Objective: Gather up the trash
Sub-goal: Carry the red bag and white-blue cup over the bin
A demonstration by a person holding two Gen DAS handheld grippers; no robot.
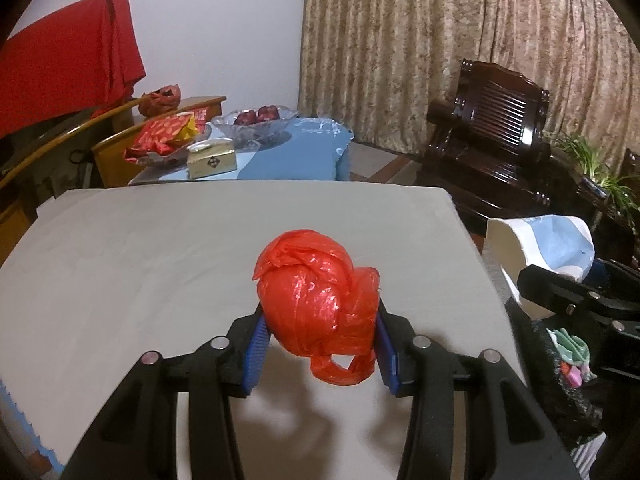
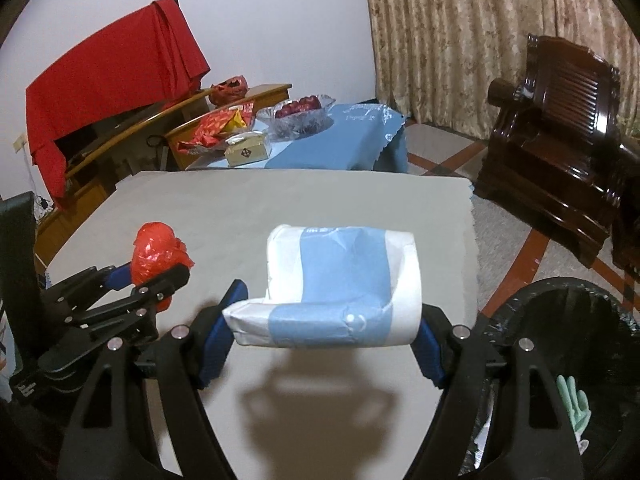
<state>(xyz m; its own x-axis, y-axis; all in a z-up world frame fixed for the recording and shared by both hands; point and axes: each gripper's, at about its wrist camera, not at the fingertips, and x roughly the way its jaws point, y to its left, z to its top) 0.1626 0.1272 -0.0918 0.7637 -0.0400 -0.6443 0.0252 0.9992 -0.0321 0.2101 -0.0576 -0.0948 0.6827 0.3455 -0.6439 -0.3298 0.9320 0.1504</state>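
We have the red bag (image 1: 318, 304) pinched between the half-closed jaws of the left gripper (image 1: 320, 344), clear above the table (image 1: 160, 240). The right gripper (image 2: 324, 344), jaws wide, clamps the blue-and-white packet (image 2: 340, 280). The bin (image 2: 568, 344) sits right of the table; we should keep both grips firm and release only above its mouth.

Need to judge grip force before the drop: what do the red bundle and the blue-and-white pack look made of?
Red bundle: thin plastic film, likely a knotted bag; it is glossy, crinkled and slightly see-through, with a loop hanging below. Blue-and-white pack: soft plastic wrapper with a matte-to-satin sheen, creased and dented; its contents cannot be seen. Both look light and squashable.
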